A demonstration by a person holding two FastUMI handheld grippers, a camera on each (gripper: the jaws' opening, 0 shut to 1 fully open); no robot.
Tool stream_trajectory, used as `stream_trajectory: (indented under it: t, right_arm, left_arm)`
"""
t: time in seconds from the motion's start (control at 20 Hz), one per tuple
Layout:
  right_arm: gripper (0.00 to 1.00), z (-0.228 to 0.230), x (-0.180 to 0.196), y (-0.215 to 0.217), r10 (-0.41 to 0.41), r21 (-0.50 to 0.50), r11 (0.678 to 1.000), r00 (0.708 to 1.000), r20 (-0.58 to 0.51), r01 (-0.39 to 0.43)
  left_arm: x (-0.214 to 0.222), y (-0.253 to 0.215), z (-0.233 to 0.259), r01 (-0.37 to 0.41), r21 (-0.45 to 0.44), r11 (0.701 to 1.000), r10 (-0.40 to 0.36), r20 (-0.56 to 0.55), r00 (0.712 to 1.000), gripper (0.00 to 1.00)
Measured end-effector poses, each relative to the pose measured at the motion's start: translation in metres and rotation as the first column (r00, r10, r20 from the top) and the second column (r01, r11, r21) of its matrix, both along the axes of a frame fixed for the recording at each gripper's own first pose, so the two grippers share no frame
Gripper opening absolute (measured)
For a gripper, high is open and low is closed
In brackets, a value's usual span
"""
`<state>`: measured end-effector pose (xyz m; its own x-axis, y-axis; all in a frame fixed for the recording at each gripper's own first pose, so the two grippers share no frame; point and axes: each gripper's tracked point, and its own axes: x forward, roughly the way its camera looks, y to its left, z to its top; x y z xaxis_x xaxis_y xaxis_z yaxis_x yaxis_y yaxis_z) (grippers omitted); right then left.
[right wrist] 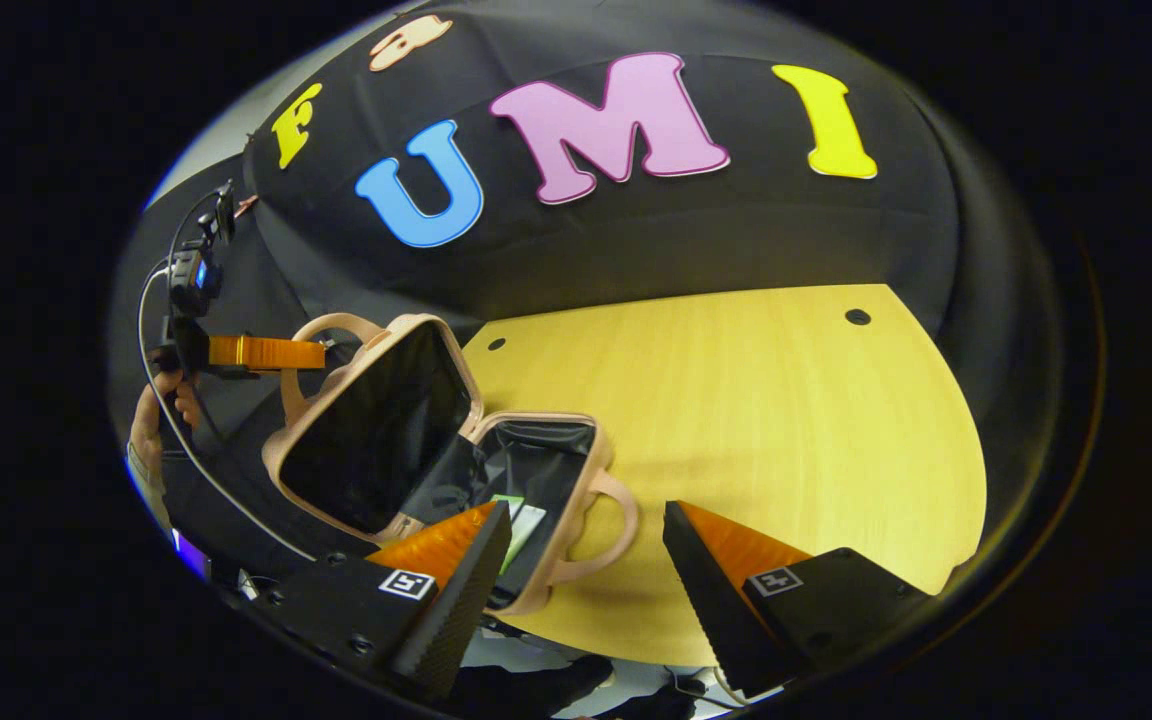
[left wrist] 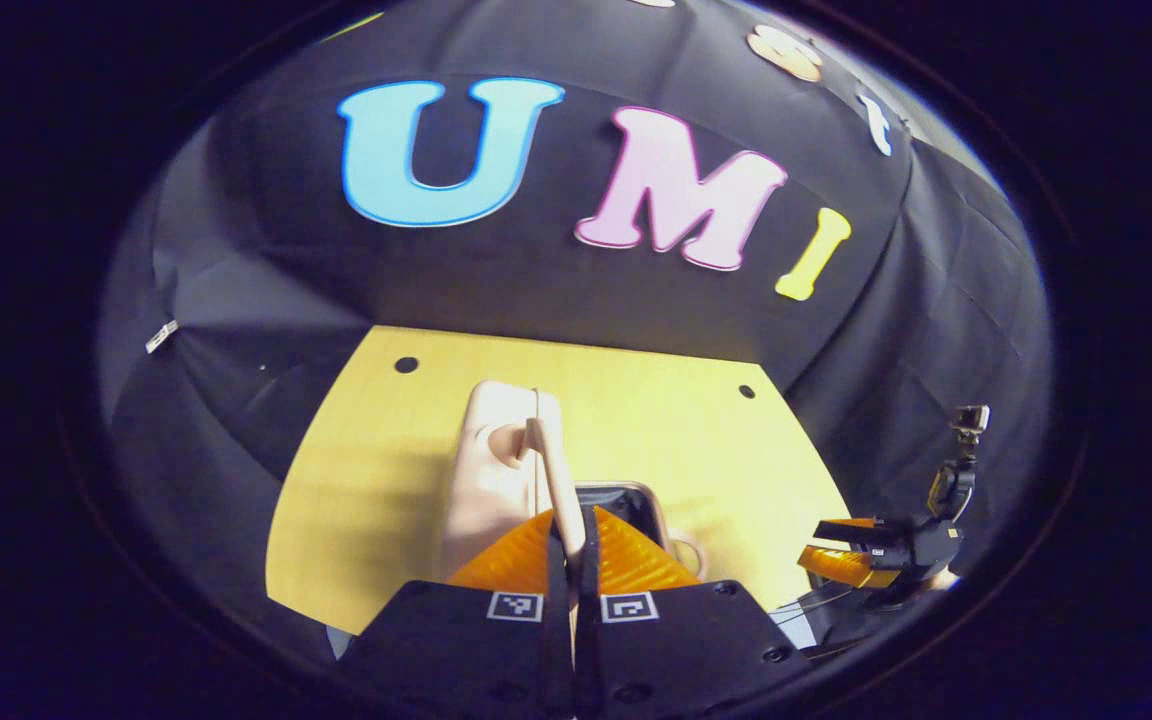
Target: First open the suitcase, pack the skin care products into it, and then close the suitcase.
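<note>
A pale pink suitcase stands open on the yellow table (right wrist: 766,400). Its lid (right wrist: 376,430) is raised and shows a black lining. In the left gripper view the lid (left wrist: 496,450) appears edge-on, and my left gripper (left wrist: 573,535) is shut on its rim. From the right gripper view, the left gripper (right wrist: 266,352) is at the lid's top edge by a handle. A white and green skin care product (right wrist: 521,520) lies in the black-lined base (right wrist: 546,455). My right gripper (right wrist: 586,560) hangs open just over the base's handle (right wrist: 616,530); it also appears, open, as the right gripper (left wrist: 841,558).
The table (left wrist: 656,400) stretches bare to the right of and behind the suitcase, with small dark holes (right wrist: 857,317) near its far edge. Black cloth walls close in the back and sides. A hand (right wrist: 151,420) holds the left gripper beyond the table's left edge.
</note>
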<state>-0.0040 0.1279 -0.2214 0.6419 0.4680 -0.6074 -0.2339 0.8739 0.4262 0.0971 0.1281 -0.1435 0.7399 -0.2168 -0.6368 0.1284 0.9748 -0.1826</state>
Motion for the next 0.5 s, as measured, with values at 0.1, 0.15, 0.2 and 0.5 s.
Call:
stream_trajectory:
  t: [0.1,0.15,0.2,0.5]
  right_arm:
    - [0.97,-0.006,-0.003,-0.028,-0.032,-0.003,0.999,0.999,-0.016,0.032]
    - [0.97,-0.009,-0.004,-0.043,-0.053,-0.011,0.999,0.998,-0.017,0.053]
    - [0.97,-0.013,-0.005,-0.06,-0.072,-0.026,0.997,0.997,-0.018,0.071]
    - [0.97,-0.019,-0.034,-0.131,-0.131,-0.072,0.989,0.991,-0.031,0.128]
  left_arm:
    - [-0.008,-0.07,-0.036,0.058,-0.077,0.995,-0.064,-0.079,0.995,0.06]
    - [-0.012,-0.098,-0.061,0.073,-0.104,0.992,-0.086,-0.132,0.988,0.07]
    - [-0.014,-0.121,-0.091,0.087,-0.11,0.99,-0.106,-0.181,0.978,0.07]
    - [-0.02,-0.168,-0.211,0.142,-0.003,0.99,-0.132,-0.381,0.915,0.14]
